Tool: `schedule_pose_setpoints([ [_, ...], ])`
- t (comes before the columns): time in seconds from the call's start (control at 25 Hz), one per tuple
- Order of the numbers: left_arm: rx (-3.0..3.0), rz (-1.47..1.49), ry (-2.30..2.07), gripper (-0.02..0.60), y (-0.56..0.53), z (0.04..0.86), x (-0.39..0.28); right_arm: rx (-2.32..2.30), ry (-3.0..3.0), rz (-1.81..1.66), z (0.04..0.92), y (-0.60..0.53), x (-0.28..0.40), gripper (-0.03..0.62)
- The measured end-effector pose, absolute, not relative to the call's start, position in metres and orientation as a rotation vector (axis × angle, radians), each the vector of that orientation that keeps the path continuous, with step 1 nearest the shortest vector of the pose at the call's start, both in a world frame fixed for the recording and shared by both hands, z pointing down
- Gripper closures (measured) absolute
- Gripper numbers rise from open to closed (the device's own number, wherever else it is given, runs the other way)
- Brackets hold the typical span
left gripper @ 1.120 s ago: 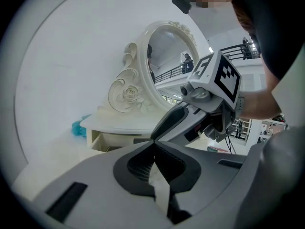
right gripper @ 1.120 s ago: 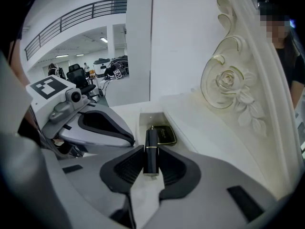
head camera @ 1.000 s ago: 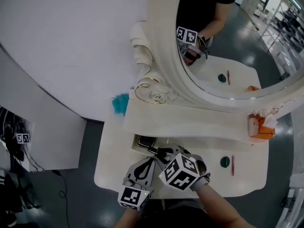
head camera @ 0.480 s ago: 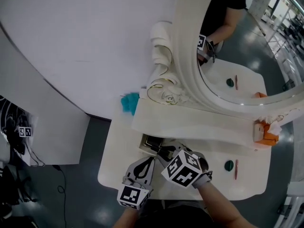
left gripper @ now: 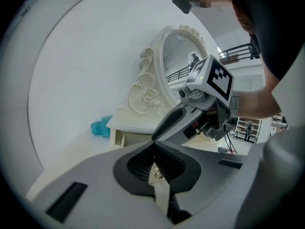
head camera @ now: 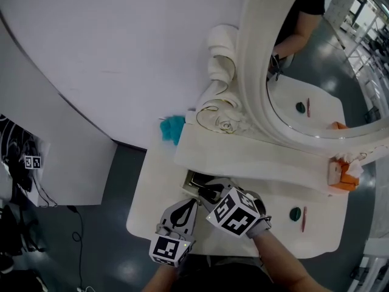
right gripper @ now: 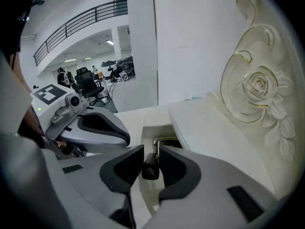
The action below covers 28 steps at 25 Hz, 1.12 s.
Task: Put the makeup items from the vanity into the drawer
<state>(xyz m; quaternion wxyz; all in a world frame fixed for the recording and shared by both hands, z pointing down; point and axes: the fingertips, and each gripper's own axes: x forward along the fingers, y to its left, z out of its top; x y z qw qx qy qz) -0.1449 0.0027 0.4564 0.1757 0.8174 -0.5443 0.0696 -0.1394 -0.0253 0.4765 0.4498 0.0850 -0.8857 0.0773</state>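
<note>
Right gripper [right gripper: 151, 150] fingers are partly closed, clamping a small black item [right gripper: 150, 170] just above the open drawer [right gripper: 165, 141]. Left gripper [left gripper: 153, 147] fingers are closed tip to tip, holding nothing clear; a gold bit shows through the gap behind the tips. The two grippers sit side by side at the drawer. A green item [head camera: 295, 213] and red stick [head camera: 304, 217] lie on the worktop [head camera: 152, 190], well to the right.

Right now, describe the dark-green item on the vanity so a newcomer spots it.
Find the white vanity with the oval mirror. On its tabletop's right end, below the raised shelf, lies a small green item. It is round; its neighbour is a thin red stick.
</note>
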Motion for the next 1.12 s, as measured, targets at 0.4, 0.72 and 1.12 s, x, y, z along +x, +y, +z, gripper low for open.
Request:
schedule_pose_setpoints([
  [0.4, 2.310, 0.192, -1.549, 0.568, 0.0041, 0.4568, -0.1449, 0.223, -2.206, 0.216, 0.4763, -0.0259, -0.1388, 0.487],
  [0.72, 2.310, 0.192, -1.543, 0.568, 0.0067, 0.4564, -0.1435, 0.249, -2.209, 0.208, 0.4755, -0.0253, -0.1369, 0.487],
  [1.12, 2.322, 0.193, -1.536, 0.568, 0.0074, 0.4565, -0.1412, 0.265, -2.205, 0.212, 0.4754, -0.0237, -0.1320, 0.487],
])
